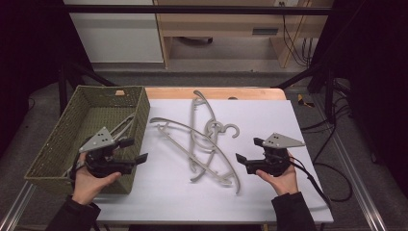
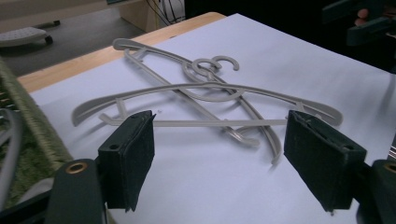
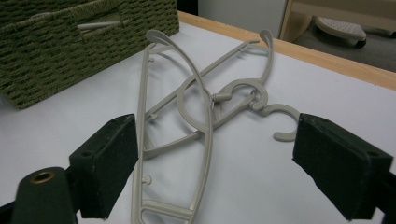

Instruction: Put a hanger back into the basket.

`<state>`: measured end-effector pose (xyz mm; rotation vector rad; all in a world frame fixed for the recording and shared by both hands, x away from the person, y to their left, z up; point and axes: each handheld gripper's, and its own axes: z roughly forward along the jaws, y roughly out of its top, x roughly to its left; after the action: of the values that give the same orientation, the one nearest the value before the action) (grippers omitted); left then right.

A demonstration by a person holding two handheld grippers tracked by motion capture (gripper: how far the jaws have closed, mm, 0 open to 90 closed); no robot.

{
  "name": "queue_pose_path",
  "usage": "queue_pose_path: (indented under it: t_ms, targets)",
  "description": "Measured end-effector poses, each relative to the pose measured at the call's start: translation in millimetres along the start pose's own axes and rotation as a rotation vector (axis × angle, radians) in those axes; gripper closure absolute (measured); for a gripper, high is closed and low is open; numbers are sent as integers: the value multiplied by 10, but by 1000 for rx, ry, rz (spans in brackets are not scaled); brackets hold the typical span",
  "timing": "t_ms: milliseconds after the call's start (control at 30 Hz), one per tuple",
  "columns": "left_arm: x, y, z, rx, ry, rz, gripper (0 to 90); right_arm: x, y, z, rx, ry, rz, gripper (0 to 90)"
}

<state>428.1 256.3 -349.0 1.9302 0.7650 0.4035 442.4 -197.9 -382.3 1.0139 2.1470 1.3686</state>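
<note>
Left gripper jaws wide apart, empty, over woven basket edge, right gripper likewise parted, empty, two grey hangers crossed on white sheet between both grippers, ahead of each.

White-topped table bears a woven basket and 2 crossed grey hangers.
</note>
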Motion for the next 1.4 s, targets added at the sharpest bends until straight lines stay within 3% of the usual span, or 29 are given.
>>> queue_pose_path:
  t_ms: [133, 200, 333, 567, 600, 700, 733, 1000, 1267, 1400]
  targets:
    - [-101, -87, 116, -3, -27, 0, 233, 30, 1, 156, 44, 7, -11, 193]
    - [-149, -114, 163, 11, -36, 20, 230, 46, -3, 224, 69, 5, -12, 247]
    - [-213, -143, 225, 13, -51, 33, 205, 69, -36, 374, 110, 12, 10, 271]
    - [-270, -169, 248, 9, -60, 35, 179, 92, -142, 642, 192, 5, 8, 357]
    - [-277, -177, 252, 15, -58, 36, 178, 99, -171, 710, 222, -6, 1, 424]
    - [-284, -184, 255, 16, -65, 35, 179, 92, -200, 773, 250, -14, -5, 457]
    - [-289, -189, 262, 21, -64, 35, 180, 86, -232, 840, 282, -21, 3, 485]
    - [-314, -204, 280, 21, -78, 38, 180, 47, -309, 983, 352, -27, 8, 612]
    - [-331, -230, 338, 43, -77, 39, 181, 36, -355, 1056, 417, -22, 48, 775]
    - [-336, -230, 342, 45, -78, 40, 183, 52, -363, 1063, 430, -30, 77, 788]
